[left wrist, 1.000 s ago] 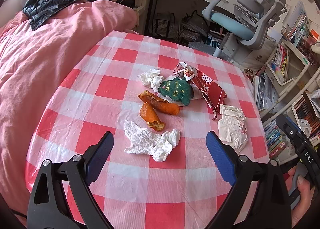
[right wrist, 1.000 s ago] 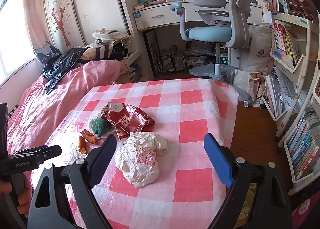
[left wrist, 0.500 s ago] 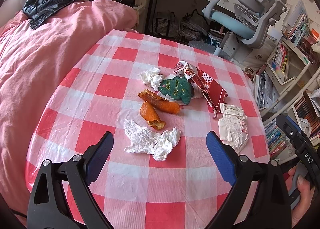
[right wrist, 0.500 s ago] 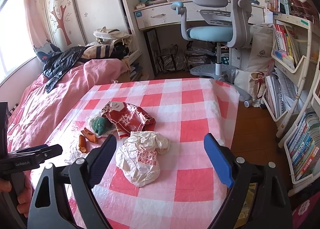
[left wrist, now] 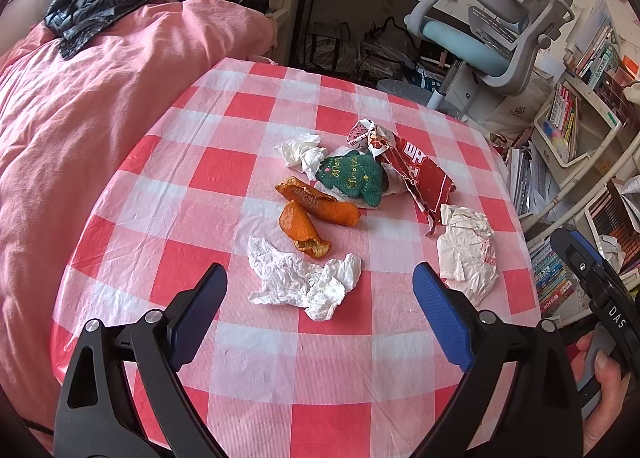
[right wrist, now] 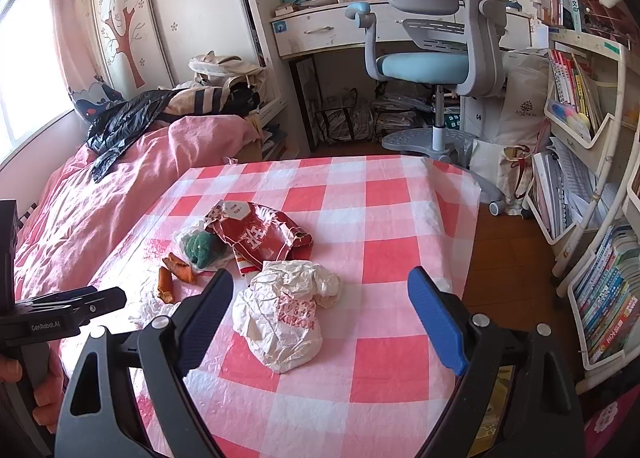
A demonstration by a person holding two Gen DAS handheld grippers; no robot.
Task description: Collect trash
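Trash lies on a red-and-white checked table [left wrist: 224, 178]. A crumpled white tissue [left wrist: 304, 282] lies just ahead of my open, empty left gripper [left wrist: 320, 306]. Beyond it are two orange peels [left wrist: 312, 214], a green knitted piece [left wrist: 352, 178], a second tissue [left wrist: 300, 150] and a red snack wrapper [left wrist: 420, 174]. A crumpled white paper wrapper [left wrist: 468, 254] lies at the right. In the right wrist view this paper wrapper [right wrist: 284, 314] sits between the fingers of my open, empty right gripper [right wrist: 320, 306], with the red wrapper [right wrist: 256, 238] and peels [right wrist: 172, 274] behind.
A pink-covered bed [left wrist: 80, 98] with a black jacket [left wrist: 108, 2] borders the table's left side. A grey-blue desk chair [right wrist: 432, 50] and desk stand beyond the far edge. Bookshelves [right wrist: 580, 138] line the right, over wooden floor [right wrist: 508, 250].
Both grippers have barely moved; the view shifted very slightly. The trash lies as before.
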